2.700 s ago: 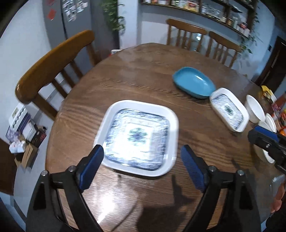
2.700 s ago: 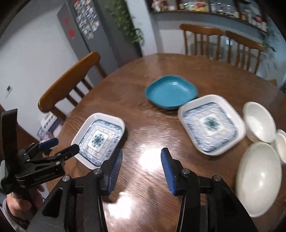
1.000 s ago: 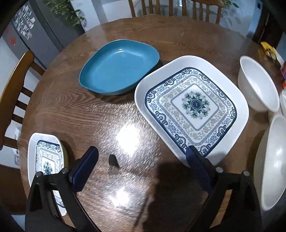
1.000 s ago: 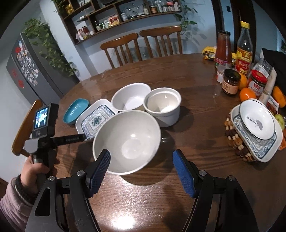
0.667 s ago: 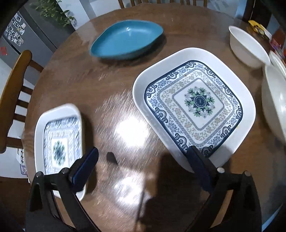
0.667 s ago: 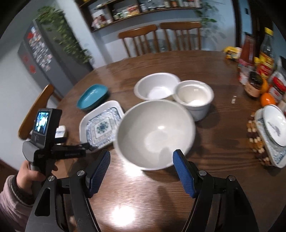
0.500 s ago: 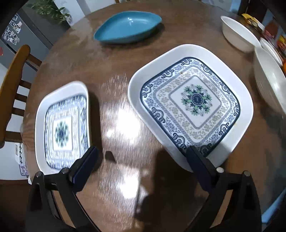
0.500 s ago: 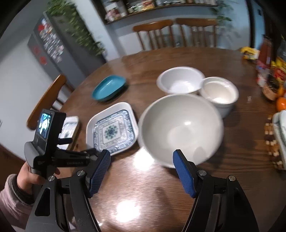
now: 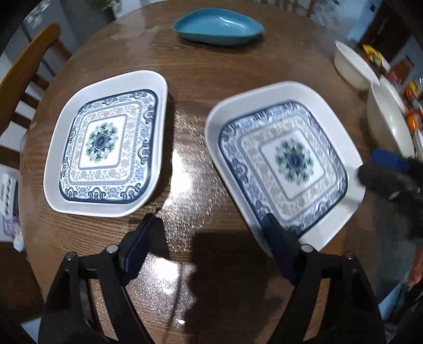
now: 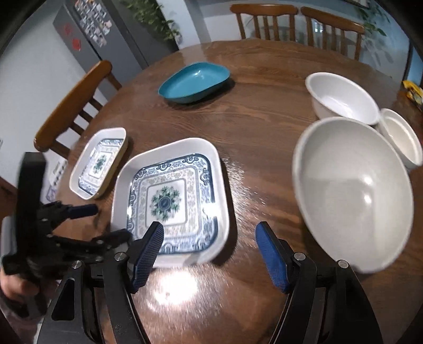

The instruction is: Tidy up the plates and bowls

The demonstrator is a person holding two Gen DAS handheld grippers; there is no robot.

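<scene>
I'm looking down on the round wooden tabletop (image 9: 201, 68), and it carries everything. Biggest piece on it is the large white bowl (image 10: 351, 190), sitting toward the right edge, empty. Just behind it are two smaller white bowls, the wide one (image 10: 341, 98) and the deep one (image 10: 401, 137) squeezed against the right edge, close together, though I can't tell if they touch. Next in size, the big patterned square plate (image 9: 285, 161) lies flat near the front edge, blue and green motif facing up. The smaller patterned plate (image 9: 105, 145) lies to its left by the left edge, bare wood showing between the two. The teal dish (image 9: 219, 25) sits alone toward the far edge, well apart from both plates. Now my left gripper (image 9: 208, 246): it points steeply down over the front edge and its jaws are closing, the right-hand finger over the near corner of the big plate, the other over bare wood, pads not pressing on anything that I can see. My right gripper (image 10: 208, 254) hangs with its jaws spread, its left finger over the big plate's near rim, the other over bare wood, gripping nothing. In the left view it shows blurred at that plate's right side. A hand (image 10: 15, 285) holds the left tool.
</scene>
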